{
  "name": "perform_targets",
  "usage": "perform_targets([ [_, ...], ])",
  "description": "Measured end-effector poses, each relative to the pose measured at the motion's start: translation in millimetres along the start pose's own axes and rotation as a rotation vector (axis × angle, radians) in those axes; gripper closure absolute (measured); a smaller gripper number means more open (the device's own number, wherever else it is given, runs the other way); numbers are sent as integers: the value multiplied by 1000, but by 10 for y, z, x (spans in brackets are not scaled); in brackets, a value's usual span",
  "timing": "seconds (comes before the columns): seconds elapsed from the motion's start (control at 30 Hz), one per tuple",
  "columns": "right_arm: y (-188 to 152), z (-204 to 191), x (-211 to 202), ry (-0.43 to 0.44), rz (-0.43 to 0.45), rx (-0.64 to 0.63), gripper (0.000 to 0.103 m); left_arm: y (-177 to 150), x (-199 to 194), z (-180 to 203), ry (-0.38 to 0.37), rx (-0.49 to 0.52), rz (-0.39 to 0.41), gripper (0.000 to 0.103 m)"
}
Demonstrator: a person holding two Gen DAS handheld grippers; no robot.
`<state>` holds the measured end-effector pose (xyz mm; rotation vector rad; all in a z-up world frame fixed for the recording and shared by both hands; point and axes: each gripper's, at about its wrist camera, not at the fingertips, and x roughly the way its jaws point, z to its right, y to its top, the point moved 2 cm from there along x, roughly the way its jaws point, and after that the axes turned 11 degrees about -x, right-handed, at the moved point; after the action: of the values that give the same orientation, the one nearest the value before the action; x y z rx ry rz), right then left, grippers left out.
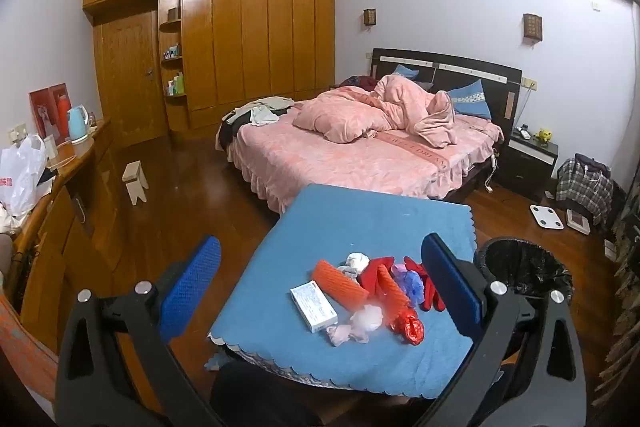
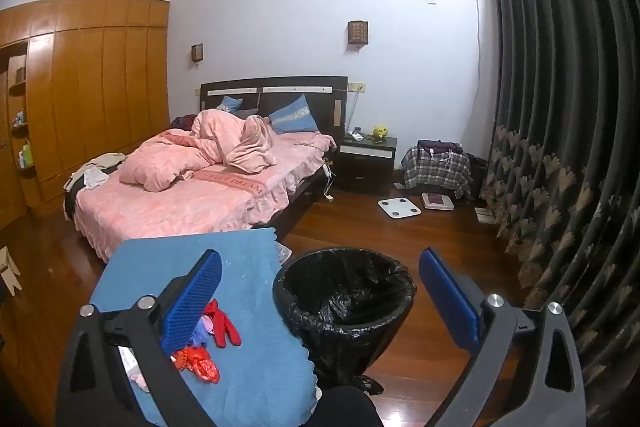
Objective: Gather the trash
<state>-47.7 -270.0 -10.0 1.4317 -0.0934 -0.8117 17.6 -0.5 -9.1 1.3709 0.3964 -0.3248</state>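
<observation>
A pile of trash lies on a blue-clothed table (image 1: 340,219): a white box (image 1: 313,307), an orange foam net (image 1: 340,283), a white crumpled tissue (image 1: 357,261), red scraps (image 1: 430,287), a red crinkled wrapper (image 1: 408,325) and pale pink wrappers (image 1: 352,327). A bin with a black liner (image 2: 346,291) stands on the floor right of the table; it also shows in the left wrist view (image 1: 524,267). My left gripper (image 1: 320,291) is open and empty above the pile. My right gripper (image 2: 320,301) is open and empty above the bin's near rim.
A pink bed (image 1: 360,147) stands behind the table. A wooden dresser (image 1: 60,195) with a kettle and a plastic bag runs along the left. A small stool (image 1: 135,181) stands on the wood floor. Dark curtains (image 2: 560,147), scales (image 2: 399,207) and a nightstand (image 2: 368,163) are at the right.
</observation>
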Motion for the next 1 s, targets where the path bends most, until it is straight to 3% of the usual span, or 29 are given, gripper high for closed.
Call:
perform_targets([
  [0.43, -19, -154, 62, 15, -3, 2, 6, -23, 47, -82, 7, 1, -5, 5],
  [1.0, -64, -64, 84, 28, -6, 11, 6, -28, 50, -93, 11, 4, -10, 5],
])
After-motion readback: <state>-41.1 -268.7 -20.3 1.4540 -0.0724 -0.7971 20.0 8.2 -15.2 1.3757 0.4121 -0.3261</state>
